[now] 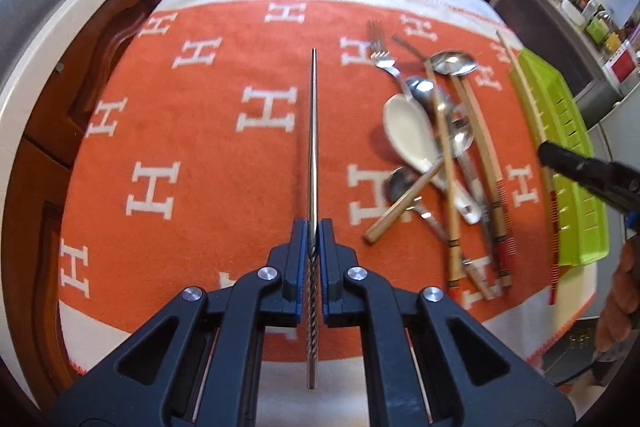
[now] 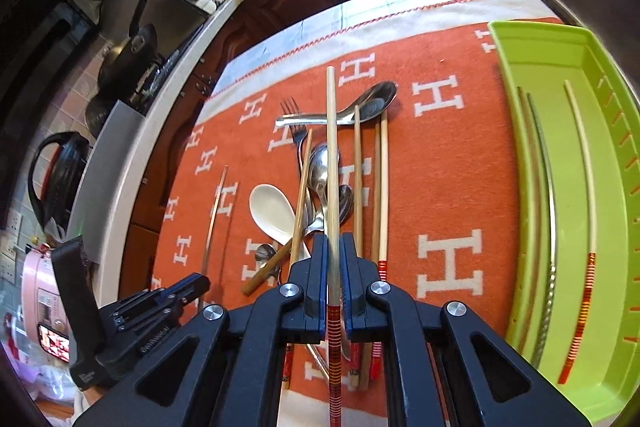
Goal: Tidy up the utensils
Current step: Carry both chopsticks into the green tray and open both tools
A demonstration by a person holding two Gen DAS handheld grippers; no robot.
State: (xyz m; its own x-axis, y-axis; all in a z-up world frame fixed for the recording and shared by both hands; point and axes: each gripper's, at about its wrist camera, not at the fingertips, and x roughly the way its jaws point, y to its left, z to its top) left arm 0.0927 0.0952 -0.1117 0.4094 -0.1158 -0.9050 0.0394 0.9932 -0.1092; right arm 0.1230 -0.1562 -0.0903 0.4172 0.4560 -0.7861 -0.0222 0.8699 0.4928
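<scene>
Bright, even daylight fills both fisheye views, throwing short soft shadows under the cutlery pile, glare streaking the metal spoons, while edges bow heavily, corners go black, and the green tray smears slightly.

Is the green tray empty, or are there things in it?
Not empty. The green tray holds three chopsticks lying lengthwise, one with a red-striped end.

1 fork, 4 metal spoons, 1 wht spoon, 1 tray
</scene>
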